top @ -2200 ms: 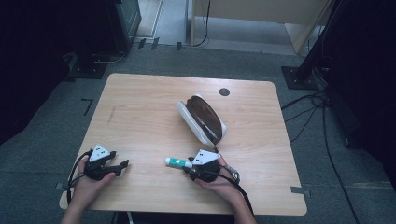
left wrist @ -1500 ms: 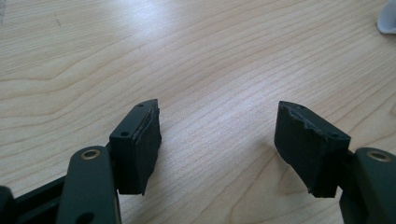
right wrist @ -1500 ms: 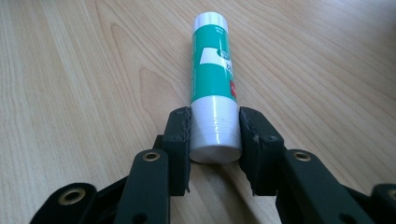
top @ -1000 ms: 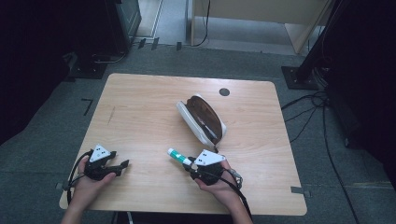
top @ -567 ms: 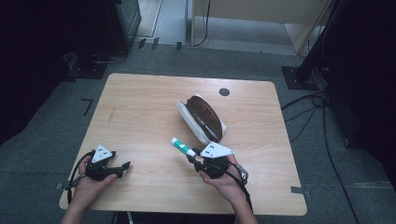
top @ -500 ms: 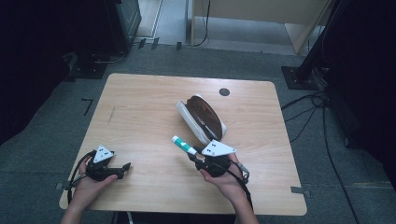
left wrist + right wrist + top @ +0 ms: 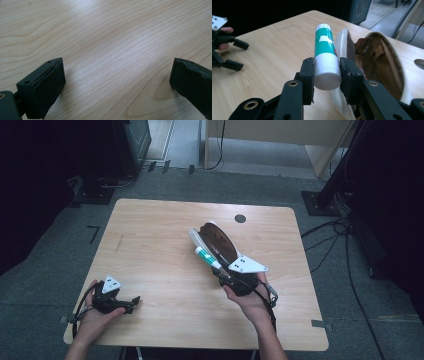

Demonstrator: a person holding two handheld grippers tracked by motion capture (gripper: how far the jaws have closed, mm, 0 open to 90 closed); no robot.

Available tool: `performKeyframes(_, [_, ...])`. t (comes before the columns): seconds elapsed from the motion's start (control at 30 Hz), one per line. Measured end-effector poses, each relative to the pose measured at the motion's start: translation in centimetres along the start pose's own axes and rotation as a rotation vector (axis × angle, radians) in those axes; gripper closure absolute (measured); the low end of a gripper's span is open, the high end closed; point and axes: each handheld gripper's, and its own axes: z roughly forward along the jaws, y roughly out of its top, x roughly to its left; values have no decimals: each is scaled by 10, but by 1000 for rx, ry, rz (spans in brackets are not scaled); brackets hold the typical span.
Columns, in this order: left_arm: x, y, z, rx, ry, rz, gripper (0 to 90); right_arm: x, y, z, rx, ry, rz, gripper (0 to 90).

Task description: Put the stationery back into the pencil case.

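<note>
Right gripper (image 7: 326,75) was clamped on the white end of a green-and-white cylindrical tube (image 7: 325,53), held clear of the light wooden table (image 7: 150,250). Landmark: the open brown oval pouch with a pale clear rim (image 7: 218,241), lying mid-table. The tube's long axis ran straight out from the jaws toward the pouch, green tip over its near rim, just beside the opening (image 7: 382,65). From where I stood, the coming move looked like a short push forward and down into the pouch; right hand far nearer. Left gripper (image 7: 131,302) rested on the table well apart from the pouch, toward the near left corner, jaws spread wide, nothing between them.
</note>
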Motion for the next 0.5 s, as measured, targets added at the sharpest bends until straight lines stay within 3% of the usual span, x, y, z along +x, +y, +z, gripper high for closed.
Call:
performKeyframes(0.27, [0,0,0,1,1,-1,0,-14,11,5,-19,-44,25,659])
performKeyframes(0.5, [0,0,0,-1,0,-1,0,-32,13,18,8,-86,79,659])
